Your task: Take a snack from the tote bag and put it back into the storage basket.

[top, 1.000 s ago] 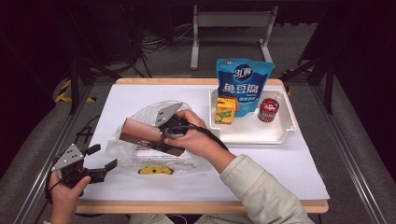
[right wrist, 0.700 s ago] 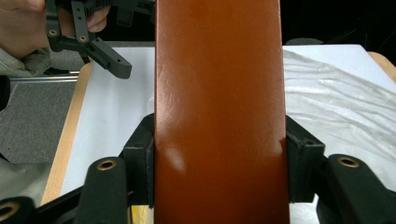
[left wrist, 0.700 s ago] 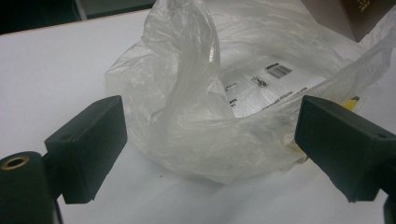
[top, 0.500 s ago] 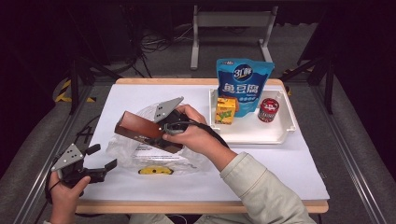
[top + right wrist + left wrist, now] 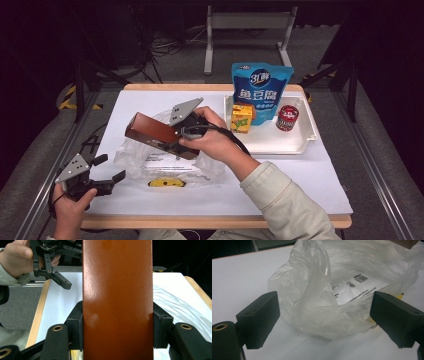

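At the lower left of the high view, our left gripper [image 5: 107, 181] sits with its fingers spread wide, holding nothing. Just past it lies the clear plastic bag [image 5: 150, 160]. Above the bag, near the middle, our right gripper [image 5: 172, 142] pinches the brown box [image 5: 150, 131]. A white tray [image 5: 300, 142] sits far right.

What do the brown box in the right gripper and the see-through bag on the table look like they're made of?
Reddish-brown rectangular box: probably coated card or lacquered wood, since its smooth face carries a soft sheen. Clear crinkled bag: thin plastic film, translucent, creased and glossy.
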Motion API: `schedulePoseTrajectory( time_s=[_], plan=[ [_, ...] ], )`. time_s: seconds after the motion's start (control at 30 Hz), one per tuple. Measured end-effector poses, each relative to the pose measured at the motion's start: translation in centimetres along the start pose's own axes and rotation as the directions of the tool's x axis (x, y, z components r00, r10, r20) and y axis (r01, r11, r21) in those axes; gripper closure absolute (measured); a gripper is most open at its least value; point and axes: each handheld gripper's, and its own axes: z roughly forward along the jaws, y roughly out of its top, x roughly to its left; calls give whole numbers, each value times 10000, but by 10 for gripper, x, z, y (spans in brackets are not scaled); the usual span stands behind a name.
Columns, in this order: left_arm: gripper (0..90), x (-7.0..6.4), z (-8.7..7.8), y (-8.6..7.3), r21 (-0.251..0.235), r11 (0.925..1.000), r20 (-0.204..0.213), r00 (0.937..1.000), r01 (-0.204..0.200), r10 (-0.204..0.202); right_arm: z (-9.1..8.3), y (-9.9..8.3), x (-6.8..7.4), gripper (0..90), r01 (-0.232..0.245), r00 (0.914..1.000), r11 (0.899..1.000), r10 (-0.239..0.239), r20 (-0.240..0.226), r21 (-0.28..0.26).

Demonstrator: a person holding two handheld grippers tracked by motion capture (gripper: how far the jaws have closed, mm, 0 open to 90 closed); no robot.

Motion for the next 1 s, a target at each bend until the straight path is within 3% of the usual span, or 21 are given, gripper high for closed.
schedulePoseTrajectory(
  time_s=[0.23, 0.5, 1.0],
  plan=[
    [98, 0, 2, 1, -24, 10000, 42, 10000, -4, 4, -20, -2, -5, 422, -60, 9999, 9997, 62, 81, -238],
    [98, 0, 4, 2, -24, 10000, 74, 10000, -30, 31, -41, -10, -10, 422, -138, 9997, 9998, 142, 223, -162],
    [98, 0, 6, 2, -12, 10000, 64, 10000, -1, 1, -79, -34, -24, 422, -470, 9945, 9986, 490, 930, -235]
  ],
)
